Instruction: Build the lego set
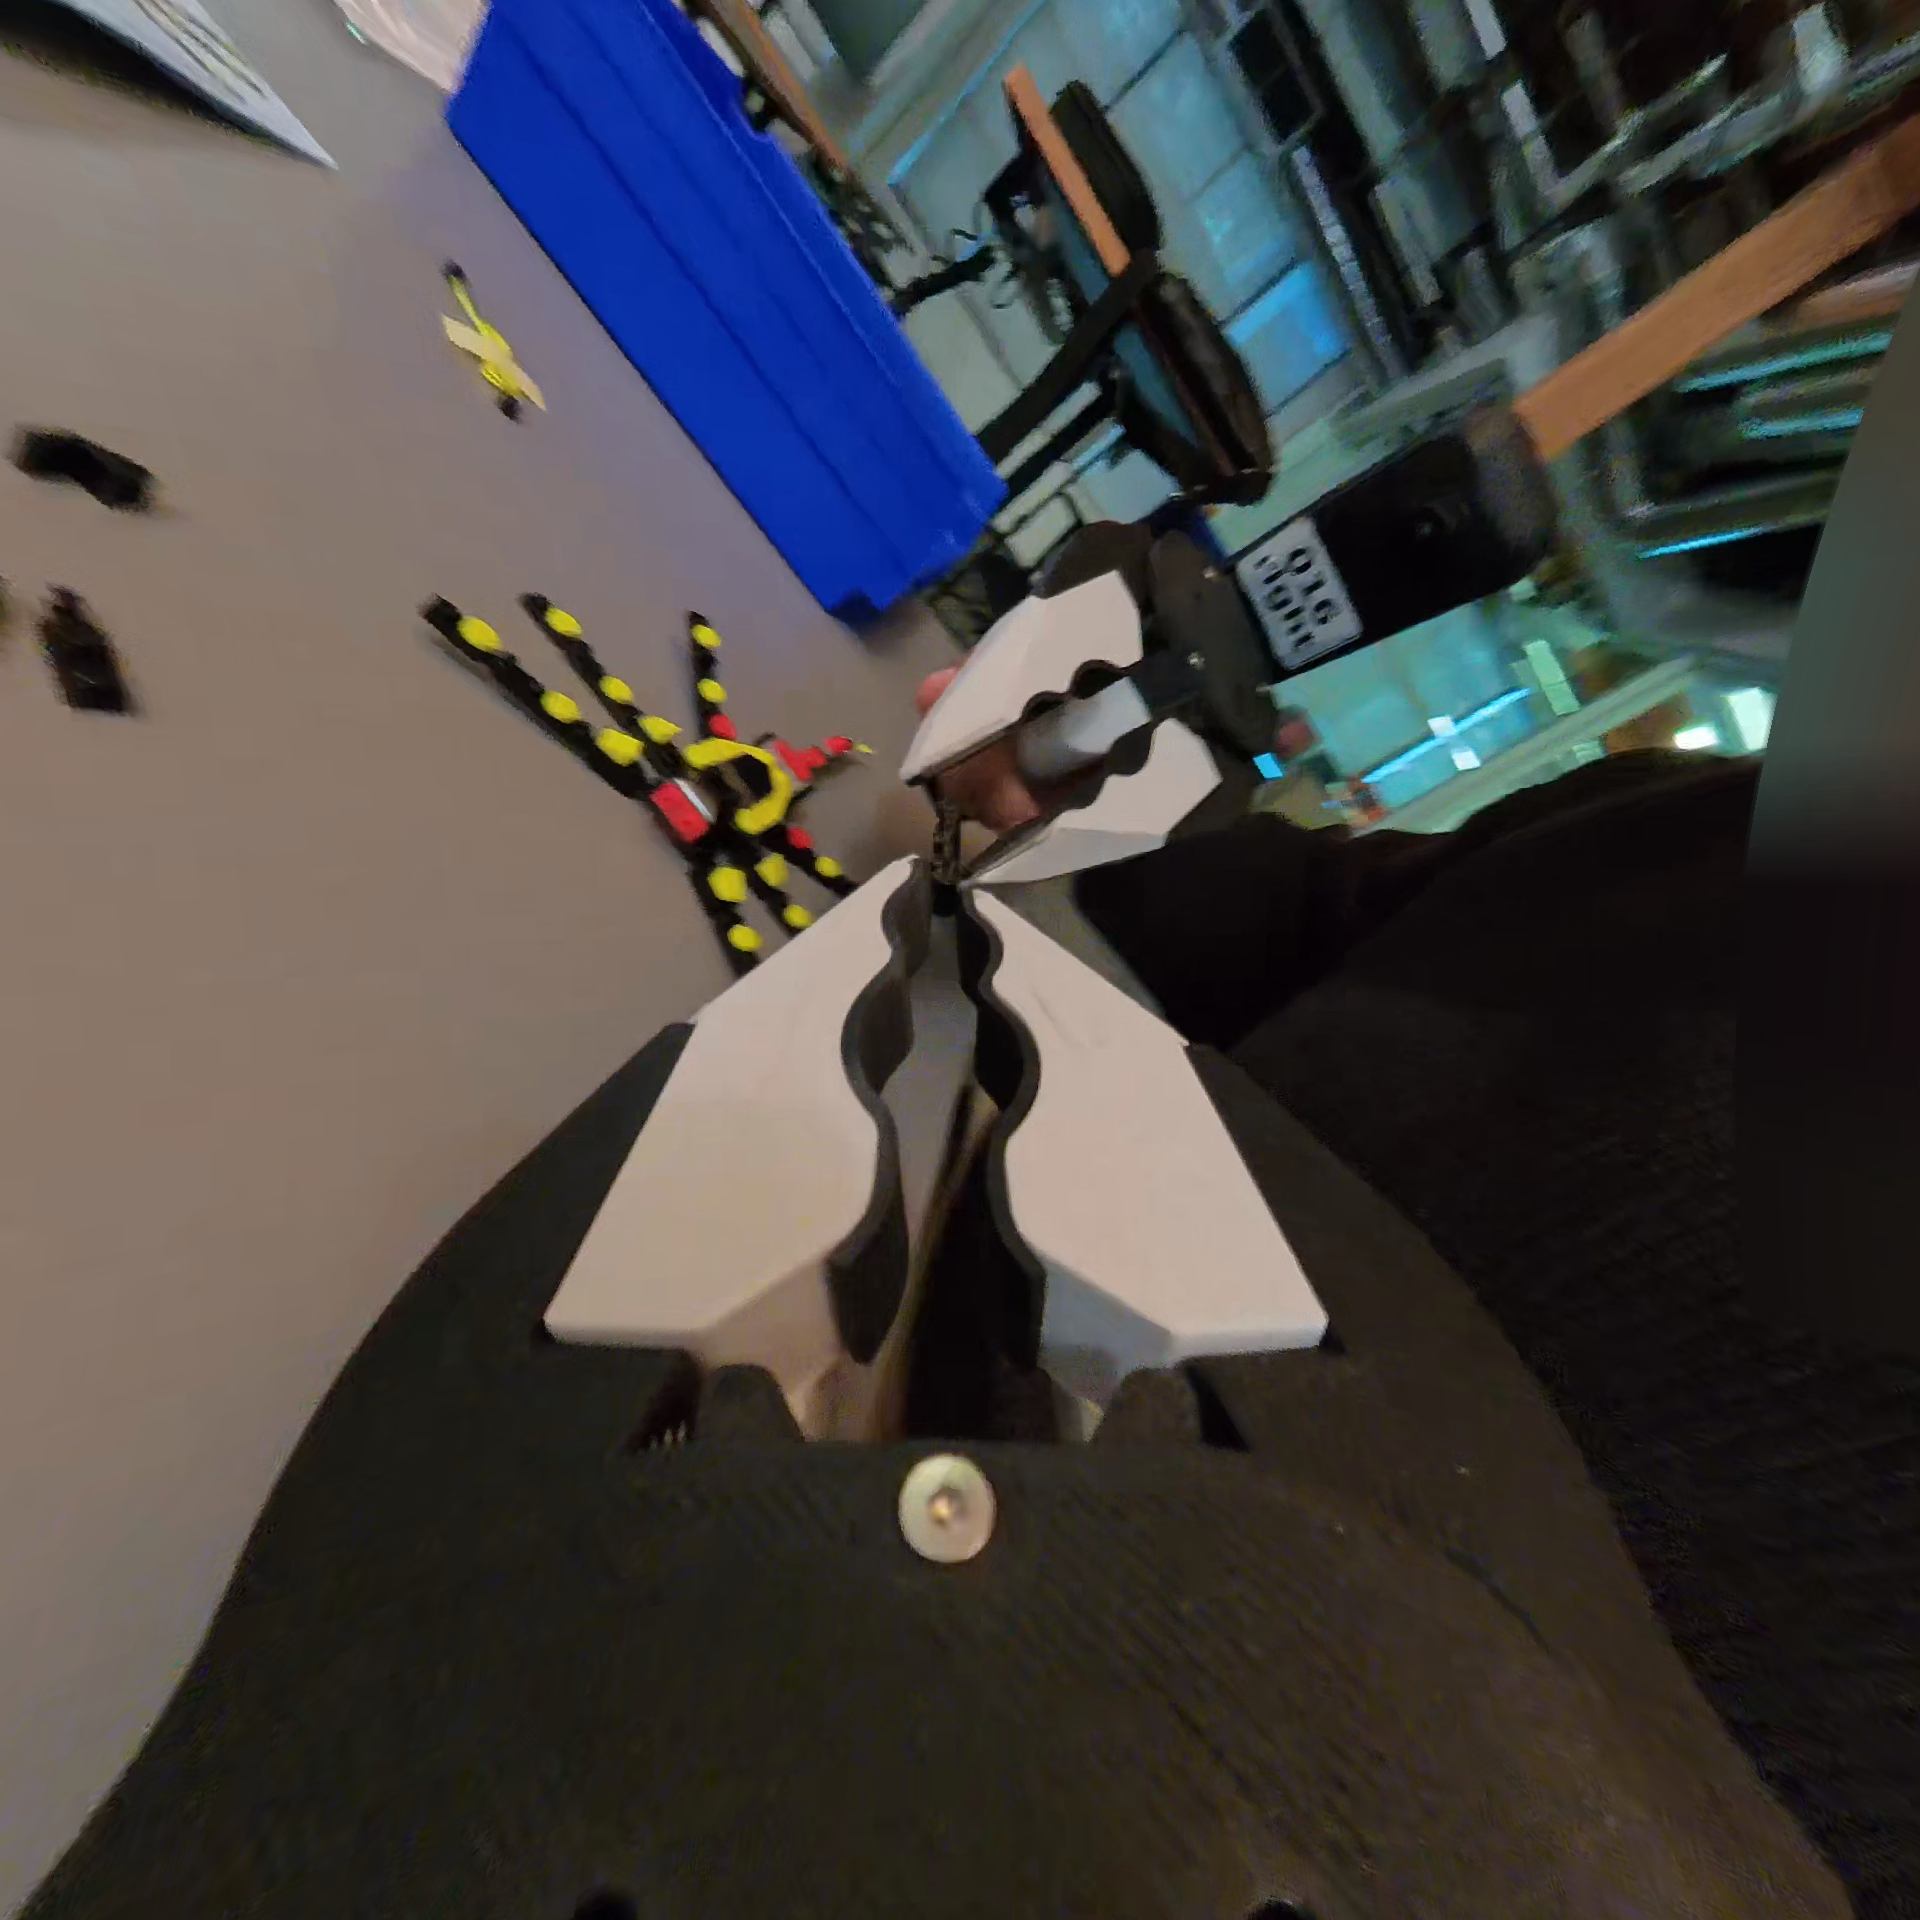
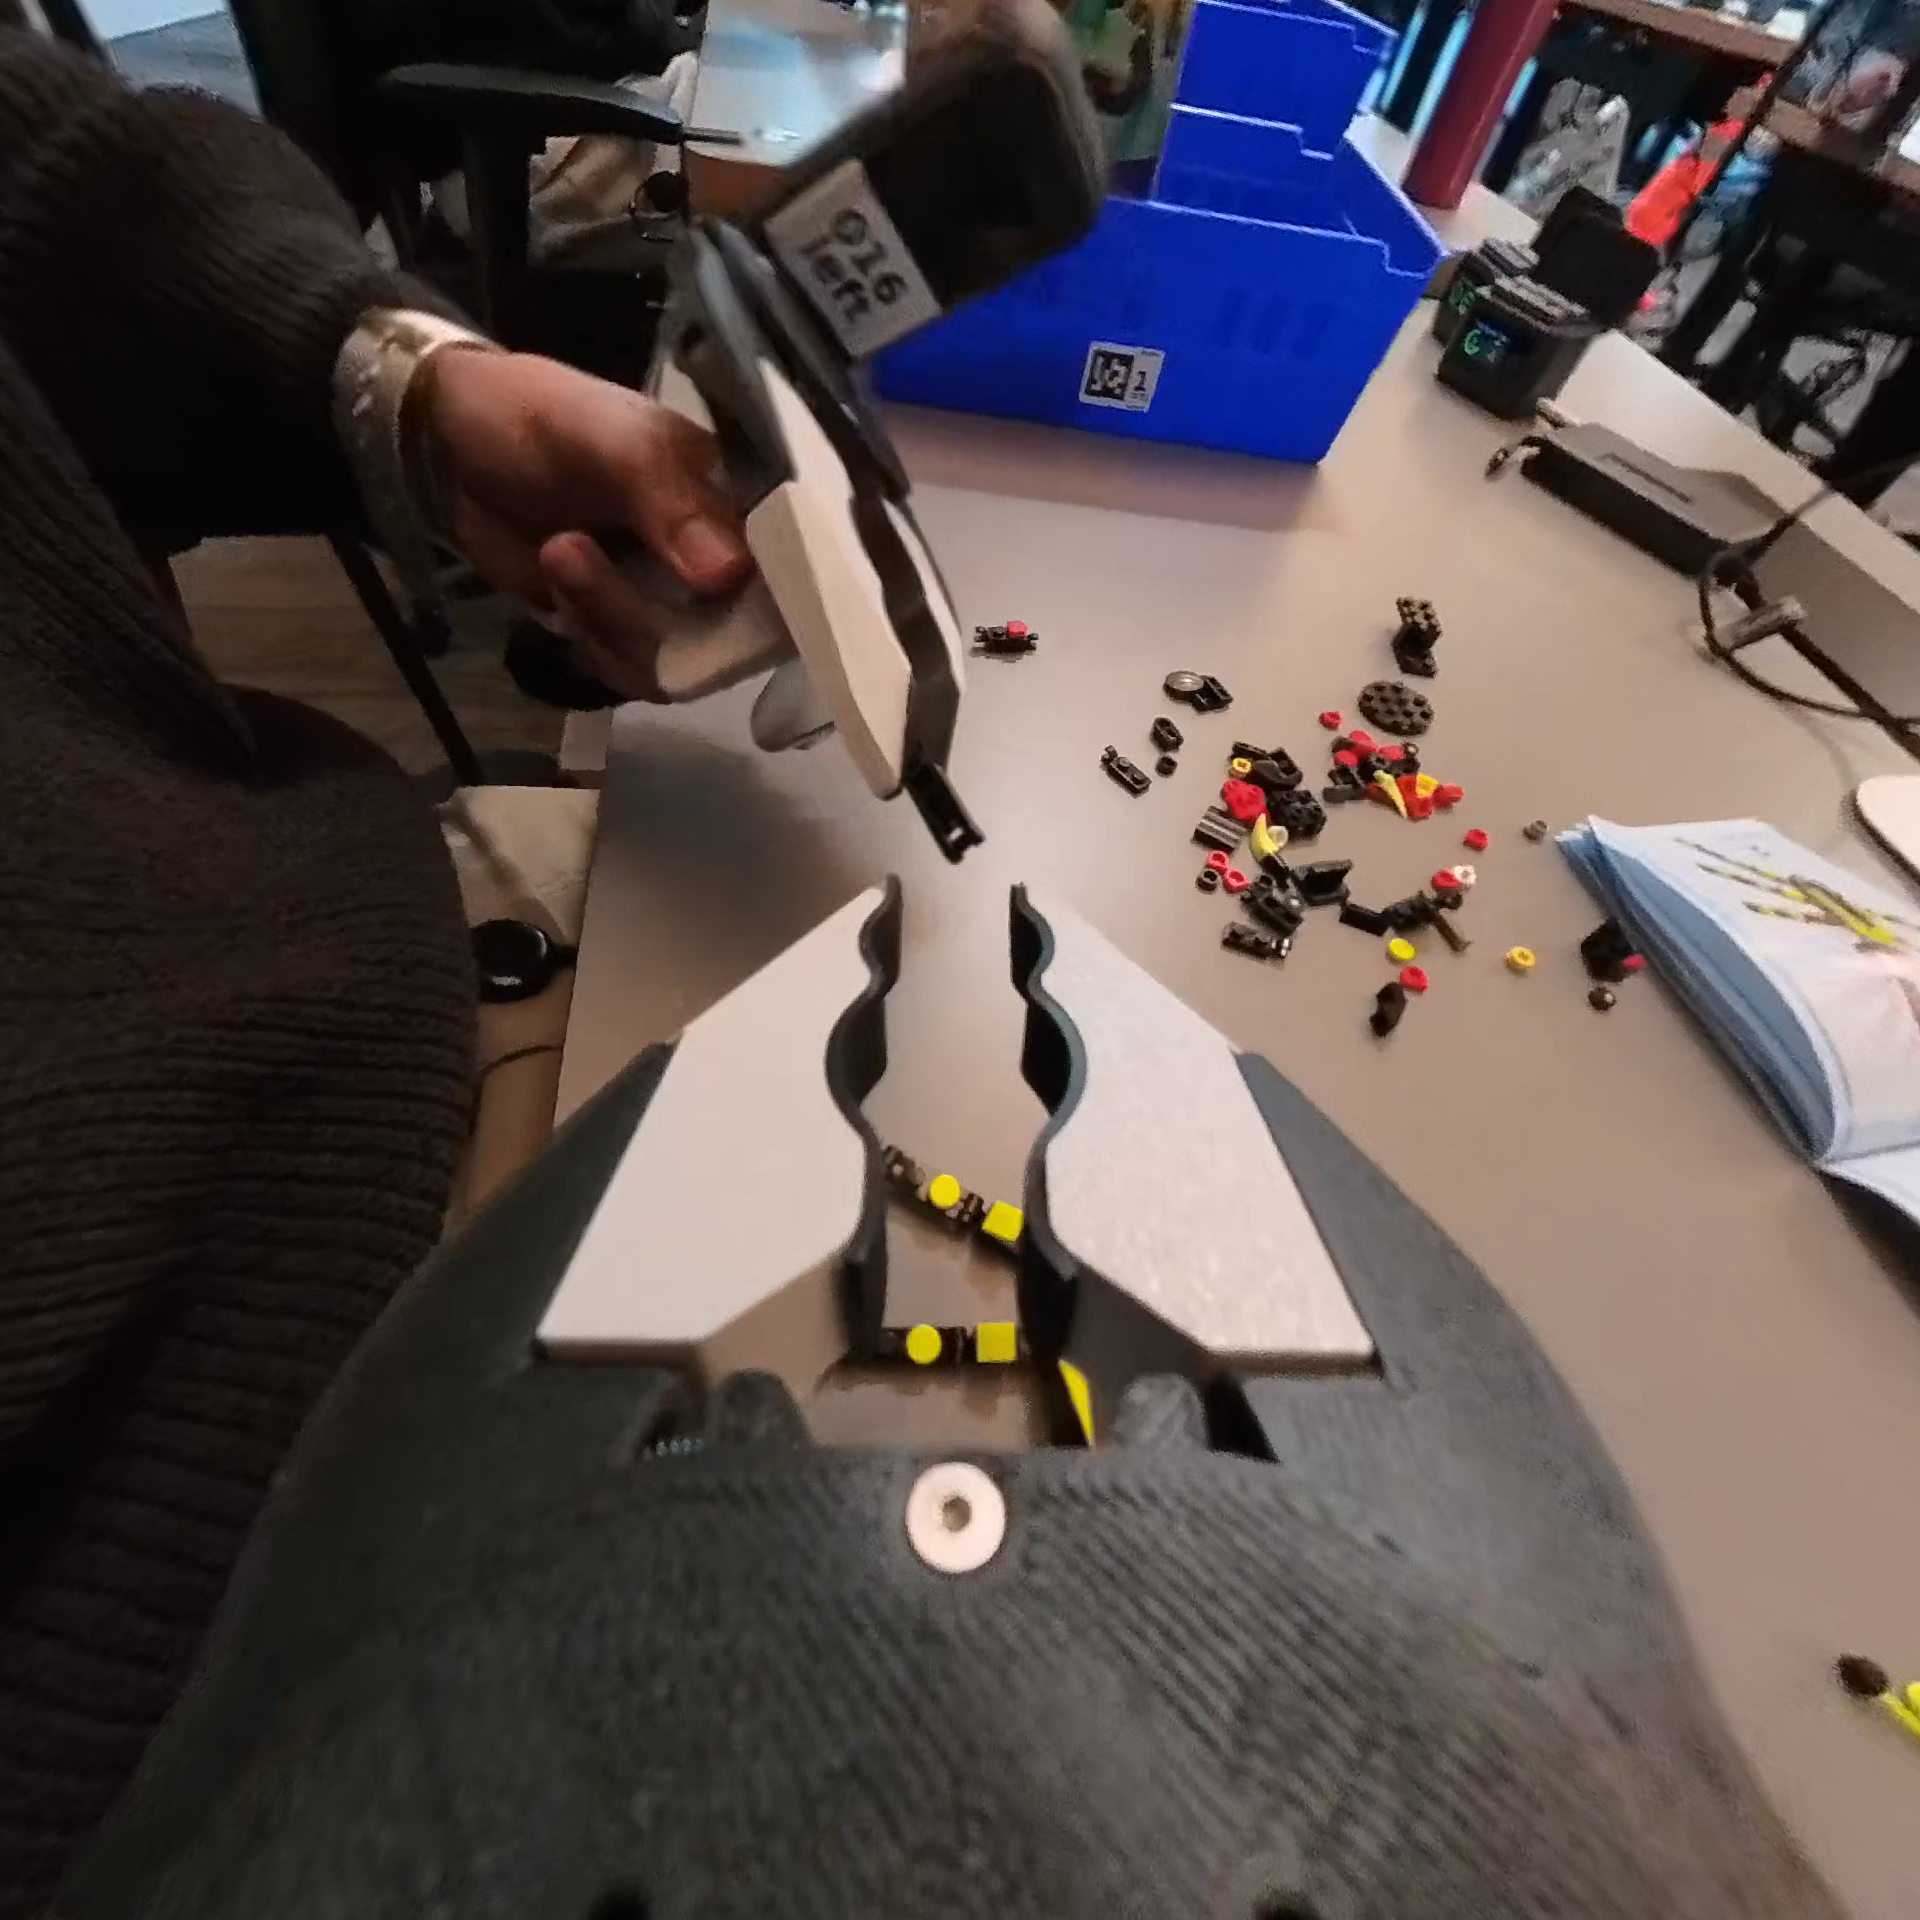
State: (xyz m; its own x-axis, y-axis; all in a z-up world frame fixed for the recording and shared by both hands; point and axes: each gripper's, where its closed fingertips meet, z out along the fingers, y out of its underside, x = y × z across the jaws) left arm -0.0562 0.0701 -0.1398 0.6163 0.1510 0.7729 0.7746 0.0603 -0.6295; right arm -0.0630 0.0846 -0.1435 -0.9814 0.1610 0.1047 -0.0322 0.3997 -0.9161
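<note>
My left gripper (image 2: 940,821) pinches a small black piece (image 2: 943,812) above the worktop (image 2: 1143,561); my right gripper (image 2: 954,894) is spread. Only the right view shows the loose brick pile (image 2: 1340,821); the left shows the spider model (image 1: 717,779).

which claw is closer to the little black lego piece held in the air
Left. The left claw is shut on the small black piece, pinching it at its tips. The right claw is open just below it, not touching.
</note>
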